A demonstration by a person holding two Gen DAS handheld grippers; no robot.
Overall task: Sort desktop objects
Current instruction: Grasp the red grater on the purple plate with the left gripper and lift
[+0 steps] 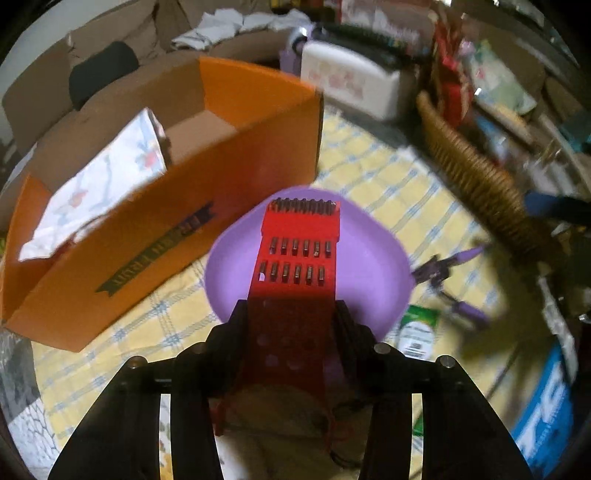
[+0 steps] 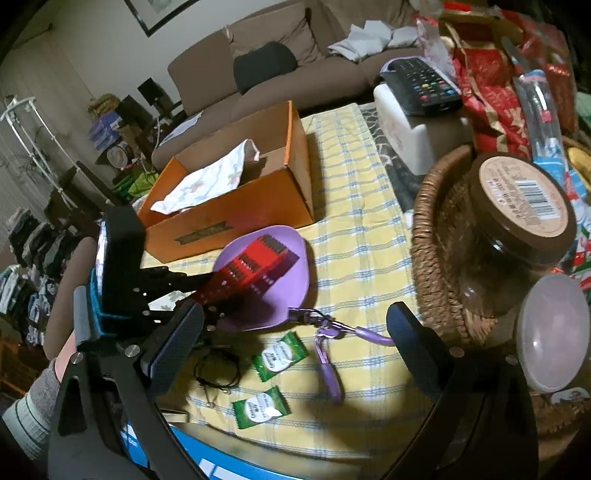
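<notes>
Tongs, left gripper [image 1: 291,314]: jaws partly closed, pads clamped on both sides of red bit holder [image 1: 295,266], far end over purple dish [image 1: 373,266] beside orange box [image 1: 110,273]. Right gripper [image 2: 295,350]: jaws wide apart, gripping nothing, hovering above purple eyelash curler [image 2: 325,343] & green packets [image 2: 279,355] on yellow checked cloth [image 2: 354,229].

Brown sofa [image 2: 266,74] beneath framed picture [image 2: 155,14].
</notes>
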